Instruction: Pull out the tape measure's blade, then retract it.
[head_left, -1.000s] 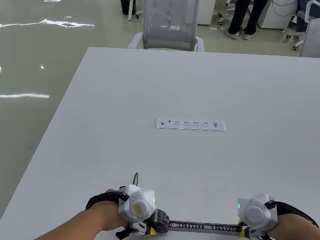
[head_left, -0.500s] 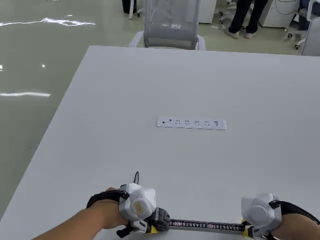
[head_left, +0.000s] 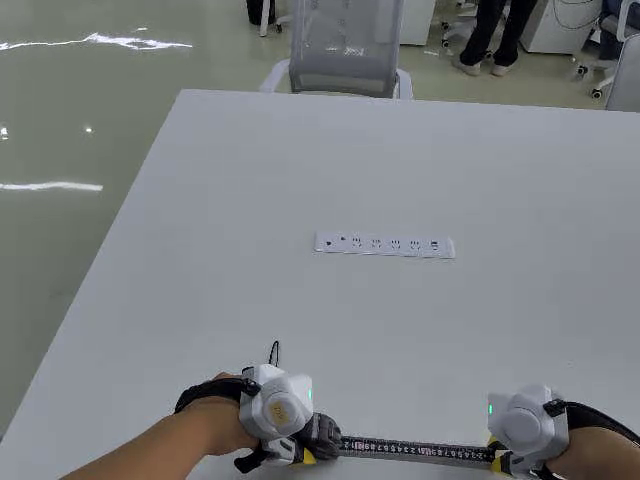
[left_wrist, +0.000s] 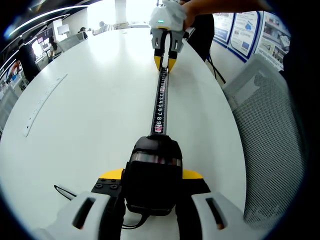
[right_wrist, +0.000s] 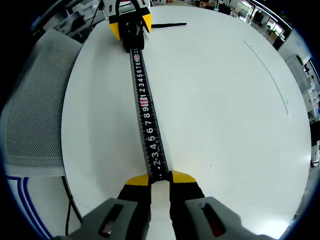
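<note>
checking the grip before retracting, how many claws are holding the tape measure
2. The left claw is shut on the tape measure's case by the table's near edge; the right claw pinches the tip of the drawn-out blade.

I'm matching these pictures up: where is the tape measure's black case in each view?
Head view: case at bottom edge, left of centre.
Left gripper view: bottom centre, between that view's jaws.
Right gripper view: top, left of centre.
Shared landmark: the numbered blade running out of it.
</note>
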